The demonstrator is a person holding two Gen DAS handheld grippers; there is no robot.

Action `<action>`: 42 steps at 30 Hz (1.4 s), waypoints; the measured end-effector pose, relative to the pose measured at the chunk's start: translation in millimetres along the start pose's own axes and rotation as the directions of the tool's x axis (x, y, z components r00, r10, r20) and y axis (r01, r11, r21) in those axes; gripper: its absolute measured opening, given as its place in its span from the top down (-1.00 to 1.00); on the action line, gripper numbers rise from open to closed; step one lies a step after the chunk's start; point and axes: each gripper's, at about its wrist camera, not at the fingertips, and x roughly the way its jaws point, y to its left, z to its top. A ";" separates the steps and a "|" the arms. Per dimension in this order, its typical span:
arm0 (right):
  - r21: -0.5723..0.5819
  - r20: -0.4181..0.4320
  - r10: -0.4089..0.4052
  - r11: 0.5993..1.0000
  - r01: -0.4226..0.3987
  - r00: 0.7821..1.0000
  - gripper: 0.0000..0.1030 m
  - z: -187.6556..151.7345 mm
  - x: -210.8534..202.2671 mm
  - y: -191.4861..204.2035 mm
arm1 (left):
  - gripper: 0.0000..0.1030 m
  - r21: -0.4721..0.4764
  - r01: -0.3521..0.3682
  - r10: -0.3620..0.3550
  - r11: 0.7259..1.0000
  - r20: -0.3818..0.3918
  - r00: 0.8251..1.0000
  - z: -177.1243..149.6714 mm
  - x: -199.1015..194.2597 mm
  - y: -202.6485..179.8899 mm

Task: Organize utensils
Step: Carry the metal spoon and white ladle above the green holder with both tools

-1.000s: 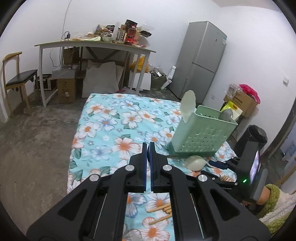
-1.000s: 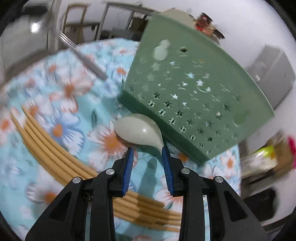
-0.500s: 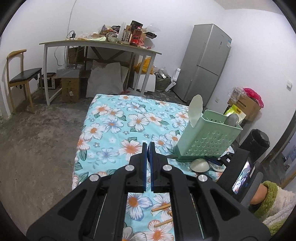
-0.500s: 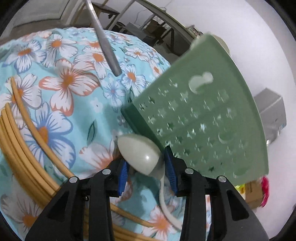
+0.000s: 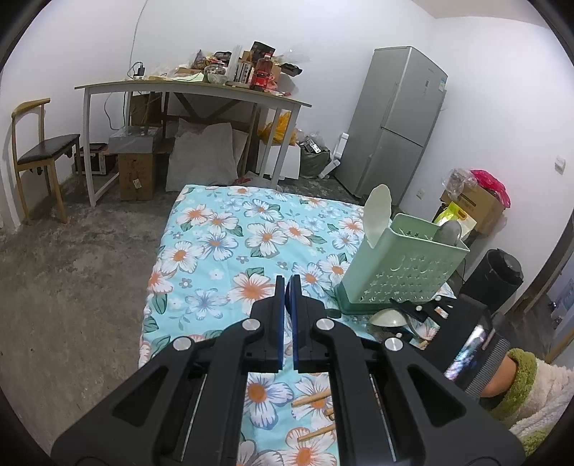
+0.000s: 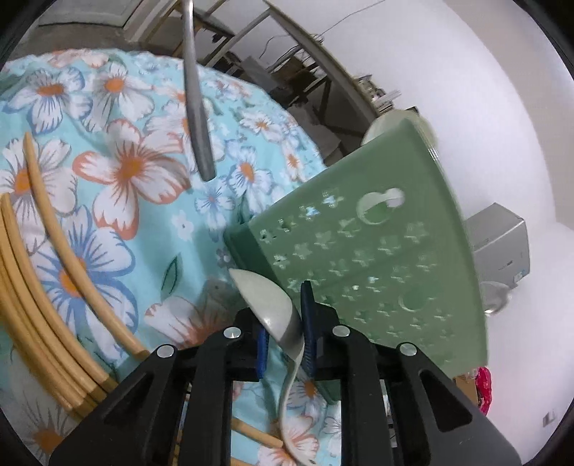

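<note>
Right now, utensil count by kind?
Spoons: 3 (pale spoon in right gripper; second pale spoon and grey spoon in green holder)
Metal handle, head out of view: 1
Chopsticks: at least 5
Total: at least 9

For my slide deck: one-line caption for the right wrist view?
Right gripper closed on a pale spoon beside the green utensil holder, chopsticks lying on the floral cloth.

White walls, bare grey concrete floor. Cluttered desk against back wall — wooden chair at left, silver fridge at right, cardboard boxes beneath.
</note>
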 end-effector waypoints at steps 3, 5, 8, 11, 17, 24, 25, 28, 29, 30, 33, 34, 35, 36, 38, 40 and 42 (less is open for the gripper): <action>0.040 0.020 -0.025 0.999 0.025 0.999 0.74 -2.3 -18.2 -10.3 | 0.96 -0.004 -0.002 0.002 1.000 0.011 1.000 2.1 -1.6 -0.9; 0.086 0.029 -0.032 0.996 0.029 0.999 0.76 -4.8 -27.7 -20.6 | 0.96 -0.003 -0.002 0.002 1.000 0.021 1.000 3.8 -4.0 -2.3; 0.149 0.040 -0.042 0.988 0.036 0.998 0.79 -8.2 -41.7 -35.5 | 0.96 0.003 0.005 -0.005 1.000 0.038 0.999 9.1 -9.1 -5.0; 0.239 0.054 -0.056 0.970 0.041 0.997 0.82 -12.8 -59.0 -60.7 | 0.96 0.026 0.025 -0.027 0.999 0.057 0.998 17.7 -15.7 -12.6; 0.422 0.090 -0.048 0.906 0.005 0.995 0.82 -21.2 -87.6 -110.2 | 0.96 0.112 0.060 -0.074 0.992 0.118 0.990 40.9 -29.8 -35.4; 0.640 0.164 -0.021 0.763 -0.090 0.986 0.82 -45.6 -105.6 -182.7 | 0.96 0.196 0.099 -0.135 0.976 0.184 0.974 67.3 -39.6 -66.7; 0.665 0.179 -0.013 0.738 -0.111 0.984 0.82 -49.5 -108.4 -190.6 | 0.96 0.209 0.102 -0.143 0.973 0.195 0.970 72.0 -39.9 -72.0; 0.728 0.232 0.001 0.663 -0.174 0.973 0.82 -62.0 -119.1 -210.6 | 0.96 0.250 0.103 -0.162 0.963 0.228 0.960 85.3 -39.7 -87.4; 0.739 0.243 0.000 0.648 -0.185 0.970 0.82 -62.7 -118.8 -212.6 | 0.96 0.268 0.097 -0.164 0.959 0.241 0.957 89.4 -39.0 -93.0; 0.751 0.257 -0.003 0.630 -0.198 0.966 0.82 -64.6 -121.5 -218.9 | 0.96 0.281 0.089 -0.163 0.955 0.252 0.954 92.4 -37.9 -97.5; 0.767 0.279 -0.023 0.607 -0.208 0.960 0.82 -67.2 -126.3 -228.1 | 0.96 0.321 0.068 -0.165 0.945 0.287 0.944 103.4 -33.3 -112.9; 0.770 0.282 -0.026 0.603 -0.210 0.959 0.82 -68.2 -127.4 -230.1 | 0.96 0.332 0.063 -0.168 0.941 0.298 0.939 107.2 -30.5 -117.9; 0.772 0.287 -0.028 0.599 -0.214 0.958 0.82 -68.9 -128.9 -232.0 | 0.96 0.339 0.064 -0.174 0.939 0.305 0.936 110.1 -29.1 -121.6; 0.773 0.290 -0.027 0.596 -0.217 0.957 0.82 -70.1 -130.5 -233.3 | 0.96 0.350 0.068 -0.183 0.934 0.308 0.933 114.0 -25.9 -126.4; 0.774 0.299 -0.028 0.591 -0.226 0.954 0.82 -70.8 -132.5 -234.3 | 0.97 0.371 0.065 -0.189 0.926 0.309 0.932 118.7 -21.1 -133.7; 0.774 0.304 -0.031 0.590 -0.228 0.952 0.82 -69.8 -131.5 -233.5 | 0.97 0.406 0.041 -0.180 0.913 0.311 0.933 121.2 -13.1 -142.8; 0.777 0.310 -0.033 0.586 -0.233 0.950 0.82 -71.1 -131.5 -234.3 | 0.97 0.437 0.012 -0.158 0.900 0.300 0.941 121.7 -0.1 -150.5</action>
